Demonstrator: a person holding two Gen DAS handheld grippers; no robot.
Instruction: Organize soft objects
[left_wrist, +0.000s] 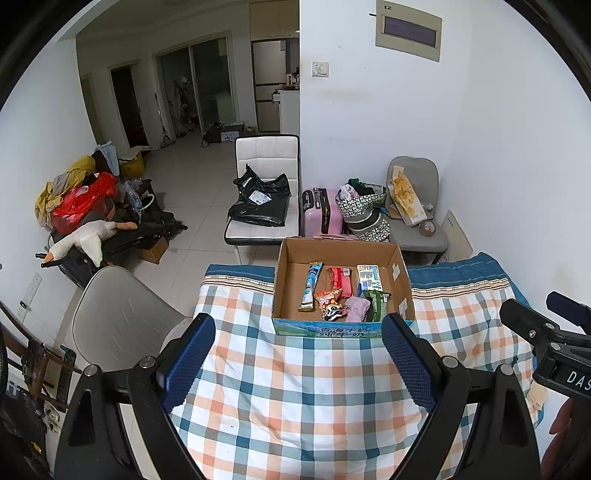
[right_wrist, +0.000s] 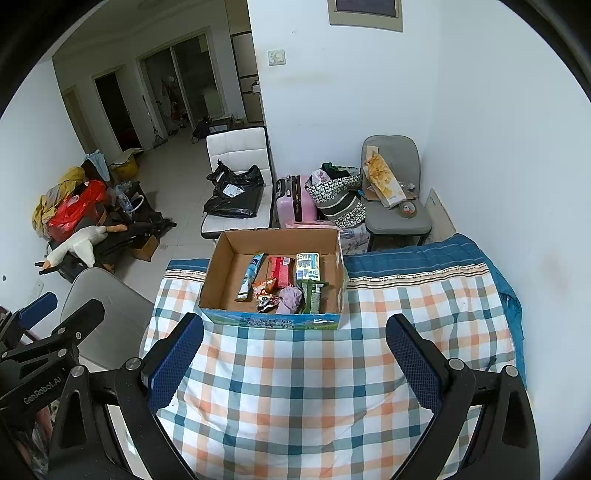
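An open cardboard box (left_wrist: 288, 258) (right_wrist: 221, 266) stands at the far end of a checked cloth (left_wrist: 295, 387) (right_wrist: 303, 387). Inside lie several soft packets: a blue tube pack (left_wrist: 311, 286) (right_wrist: 250, 275), a red pack (left_wrist: 340, 281) (right_wrist: 280, 271), a white-green carton (left_wrist: 368, 277) (right_wrist: 307, 265), a purple cloth bundle (left_wrist: 357, 308) (right_wrist: 290, 299), a green pack (left_wrist: 377, 304) (right_wrist: 312, 295) and an orange snack bag (left_wrist: 330, 301) (right_wrist: 265, 291). My left gripper (left_wrist: 299, 332) is open and empty above the cloth, short of the box. My right gripper (right_wrist: 295, 332) is also open and empty.
A grey chair (left_wrist: 122, 314) (right_wrist: 103, 295) stands left of the table. Beyond the box are a white chair with a black bag (left_wrist: 258, 199) (right_wrist: 232, 192), a pink suitcase (left_wrist: 321, 212) (right_wrist: 295, 201) and a grey chair (left_wrist: 417, 221) (right_wrist: 399, 210). A clutter pile (left_wrist: 85, 214) lies left.
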